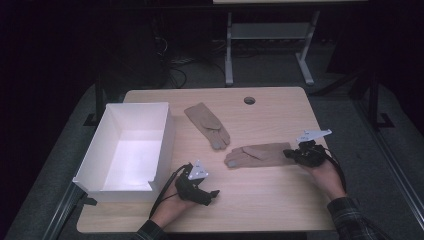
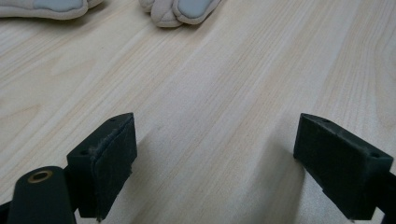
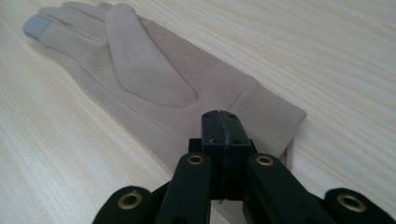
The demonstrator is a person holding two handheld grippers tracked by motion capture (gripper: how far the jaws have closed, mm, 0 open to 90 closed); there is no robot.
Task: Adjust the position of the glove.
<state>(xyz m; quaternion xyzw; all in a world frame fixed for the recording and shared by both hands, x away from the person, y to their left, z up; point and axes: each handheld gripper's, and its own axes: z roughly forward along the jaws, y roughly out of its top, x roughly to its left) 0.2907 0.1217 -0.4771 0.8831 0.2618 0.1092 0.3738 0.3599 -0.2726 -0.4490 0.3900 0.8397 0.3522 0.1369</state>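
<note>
Two beige gloves lie flat on the wooden table (image 1: 270, 200). One glove (image 1: 207, 125) is at the middle, the other glove (image 1: 260, 154) nearer and to the right. My right gripper (image 1: 290, 154) is at the cuff of the nearer glove (image 3: 154, 70); in the right gripper view my right gripper (image 3: 222, 116) has its jaws pressed together on the cuff edge. My left gripper (image 1: 212, 194) rests low near the front edge beside the box. In its own view my left gripper (image 2: 215, 158) stands open over bare wood, with grey-tipped glove fingertips (image 2: 180, 9) farther off.
A white open box (image 1: 167, 130) with nothing in it stands on the table's left side. A round cable hole (image 1: 249, 100) sits near the far edge. Beyond the table are a desk frame (image 1: 229, 50) and cables on the dark floor.
</note>
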